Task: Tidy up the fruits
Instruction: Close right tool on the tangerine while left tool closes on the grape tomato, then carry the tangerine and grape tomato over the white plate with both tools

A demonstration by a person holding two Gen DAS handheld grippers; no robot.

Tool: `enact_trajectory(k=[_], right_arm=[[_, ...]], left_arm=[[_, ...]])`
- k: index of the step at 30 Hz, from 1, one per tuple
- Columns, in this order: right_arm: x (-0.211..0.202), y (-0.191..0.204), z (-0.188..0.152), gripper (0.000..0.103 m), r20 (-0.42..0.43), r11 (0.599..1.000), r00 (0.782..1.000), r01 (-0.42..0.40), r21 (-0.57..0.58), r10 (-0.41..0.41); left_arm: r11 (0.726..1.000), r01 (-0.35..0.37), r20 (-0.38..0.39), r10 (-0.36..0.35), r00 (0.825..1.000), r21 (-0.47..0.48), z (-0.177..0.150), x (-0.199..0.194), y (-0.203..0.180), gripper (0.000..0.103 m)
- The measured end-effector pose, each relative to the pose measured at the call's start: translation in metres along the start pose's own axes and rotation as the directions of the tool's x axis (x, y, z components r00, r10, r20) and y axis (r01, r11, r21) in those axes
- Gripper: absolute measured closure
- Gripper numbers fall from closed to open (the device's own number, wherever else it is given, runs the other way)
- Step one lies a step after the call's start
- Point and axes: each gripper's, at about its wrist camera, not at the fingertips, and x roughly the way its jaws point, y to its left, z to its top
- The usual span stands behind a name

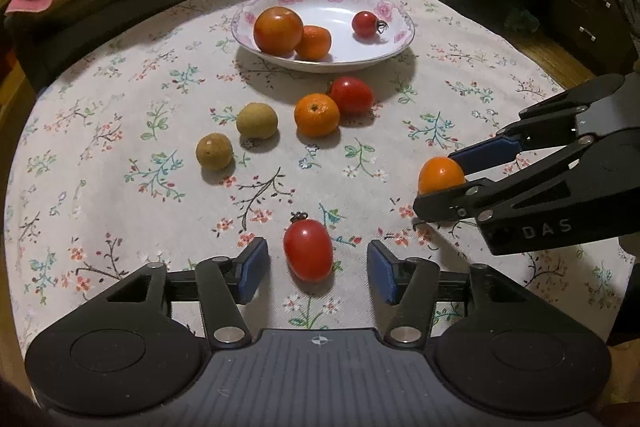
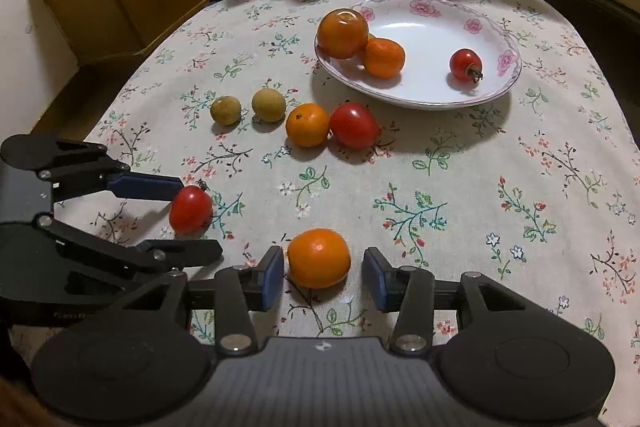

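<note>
The flowered plate [image 1: 402, 37] sits at the far middle of the table [image 1: 100, 187], holding a large orange fruit [image 1: 278, 30], a small mandarin [image 1: 314, 43] touching it, and a cherry tomato [image 1: 365, 23] apart on the right. Near it lie a tomato, a mandarin and two brownish longans [image 1: 256, 121].

The left gripper [image 1: 318, 269] stands wide around an oblong tomato [image 1: 308, 250], not touching. The right gripper [image 2: 324, 277] stands wide around an orange [image 2: 319, 257], its left pad just beside it.
</note>
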Motion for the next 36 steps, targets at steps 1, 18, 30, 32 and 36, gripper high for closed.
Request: enact_trajectory(k=[1,18,30,32,36], right_arm=[[0.0002,0.0007,0.0002,0.057,0.001,1.000,1.000,0.004,-0.004,-0.004],[0.0016,0.0073,0.0034,0.067,-0.003,1.000,1.000,0.012,-0.012,-0.012],[0.0040,0.0069,0.0048,0.067,-0.009,1.000,1.000,0.012,-0.008,-0.012],[0.0037,0.0072,0.0047,0.067,-0.008,1.000,1.000,0.013,-0.011,-0.013],[0.0030,0.0063,0.0050,0.067,-0.005,1.000,1.000,0.011,-0.001,-0.011]], left_arm=[[1.000,-0.003,-0.001,0.003,1.000,0.001,-0.0002,0.0013,-0.0002,0.046],[1.000,-0.007,-0.013,0.007,1.000,-0.001,0.0039,0.0067,-0.0007,0.070],[0.999,-0.021,-0.013,0.021,1.000,0.027,0.0040,0.0103,-0.0033,0.069],[0.999,-0.020,-0.012,0.021,1.000,0.031,0.0043,0.0101,-0.0033,0.069],[1.000,-0.012,-0.008,0.012,1.000,0.025,0.0048,0.0094,-0.0021,0.070]])
